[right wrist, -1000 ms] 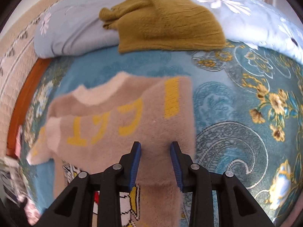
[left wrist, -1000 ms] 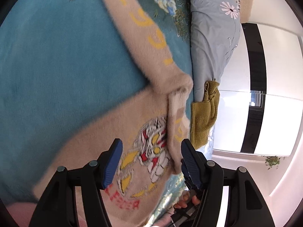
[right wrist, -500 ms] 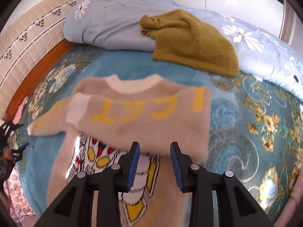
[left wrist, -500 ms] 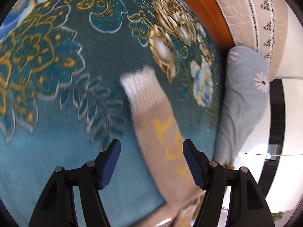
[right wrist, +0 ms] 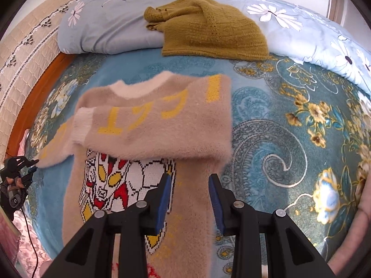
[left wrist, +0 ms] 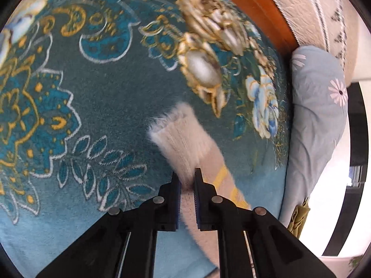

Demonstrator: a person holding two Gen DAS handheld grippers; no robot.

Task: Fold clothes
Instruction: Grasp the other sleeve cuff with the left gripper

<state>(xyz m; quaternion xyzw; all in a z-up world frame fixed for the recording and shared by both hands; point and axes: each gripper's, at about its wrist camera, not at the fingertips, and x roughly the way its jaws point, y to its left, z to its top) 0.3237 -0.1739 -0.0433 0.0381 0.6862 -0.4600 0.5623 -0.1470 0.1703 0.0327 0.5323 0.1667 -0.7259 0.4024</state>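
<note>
The beige sweater [right wrist: 148,139] lies on the bed's teal blanket [right wrist: 289,120], one sleeve folded across it, its yellow letters seemingly upside down, unreadable. Left tongs [left wrist: 186,180] pinch the white cuff [left wrist: 178,136]; right tongs [right wrist: 190,185] hover spread. Only the right view shows an ochre knit [right wrist: 208,27].

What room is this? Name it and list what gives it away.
Most likely a bedroom: the beige sweater lies on a bed covered by a teal floral blanket, with a pale blue daisy-print pillow and a quilted headboard at its end.
</note>
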